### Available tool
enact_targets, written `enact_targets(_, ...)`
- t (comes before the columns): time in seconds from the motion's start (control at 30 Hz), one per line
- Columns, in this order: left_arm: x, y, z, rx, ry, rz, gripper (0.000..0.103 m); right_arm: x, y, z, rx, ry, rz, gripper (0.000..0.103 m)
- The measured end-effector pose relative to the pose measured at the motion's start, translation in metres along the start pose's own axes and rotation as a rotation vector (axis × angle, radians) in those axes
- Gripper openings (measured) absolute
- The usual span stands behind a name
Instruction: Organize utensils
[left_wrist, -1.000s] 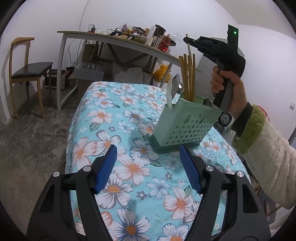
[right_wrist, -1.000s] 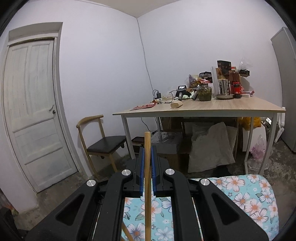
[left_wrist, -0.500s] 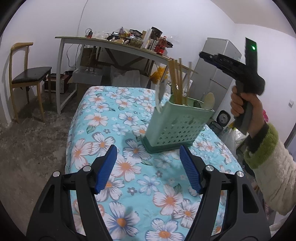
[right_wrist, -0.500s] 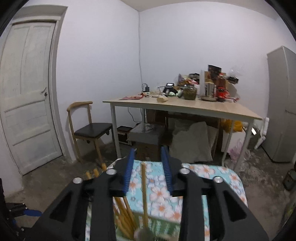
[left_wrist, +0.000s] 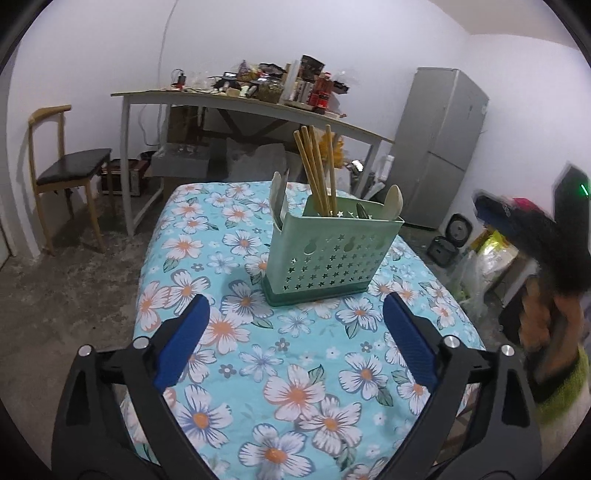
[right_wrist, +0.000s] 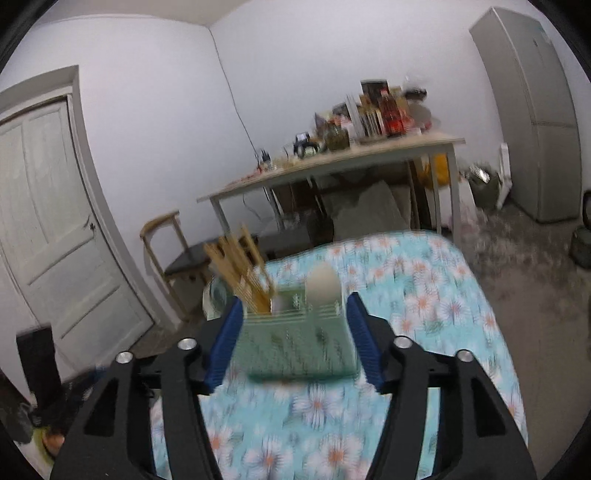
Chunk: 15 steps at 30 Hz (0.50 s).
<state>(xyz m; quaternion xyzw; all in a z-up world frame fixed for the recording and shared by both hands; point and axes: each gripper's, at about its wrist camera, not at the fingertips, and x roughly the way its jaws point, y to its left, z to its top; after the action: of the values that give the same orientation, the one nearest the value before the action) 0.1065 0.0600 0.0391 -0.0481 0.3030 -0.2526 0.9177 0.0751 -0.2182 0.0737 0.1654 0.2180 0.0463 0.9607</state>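
Opening both: left hand-held gripper (left_wrist: 293, 319) wide, empty, caddy (left_wrist: 330, 254) ahead; right hand-held gripper (right_wrist: 293, 341) empty, caddy beyond fingertips, chopsticks (left_wrist: 317, 168) inside.

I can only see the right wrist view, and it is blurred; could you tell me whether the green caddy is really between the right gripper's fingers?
Observer: No. The left wrist view shows the right gripper held off to the right of the green caddy, clear of it. Its jaws are opening, with nothing between them.
Operator: Thank you. Where is the left gripper?
Observer: The left gripper is short of the caddy, over the floral cloth. Its jaws are opening and they are empty.
Operator: Is there anything in the caddy besides the chopsticks and spoon?
Observer: Yes, a pale flat utensil stands at the caddy's left end.
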Motion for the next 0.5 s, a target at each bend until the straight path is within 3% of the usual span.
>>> enact_targets(0.23, 0.002, -0.032, -0.004, -0.034, 0.027, 0.196, 0.095, -0.014, 0.005, -0.063, 0.014, 0.153, -0.047, 0.076)
enact_targets(0.5, -0.003, -0.071, -0.008, 0.047, -0.018, 0.355, 0.095, -0.027, 0.015, -0.072, -0.072, 0.171, -0.137, 0.09)
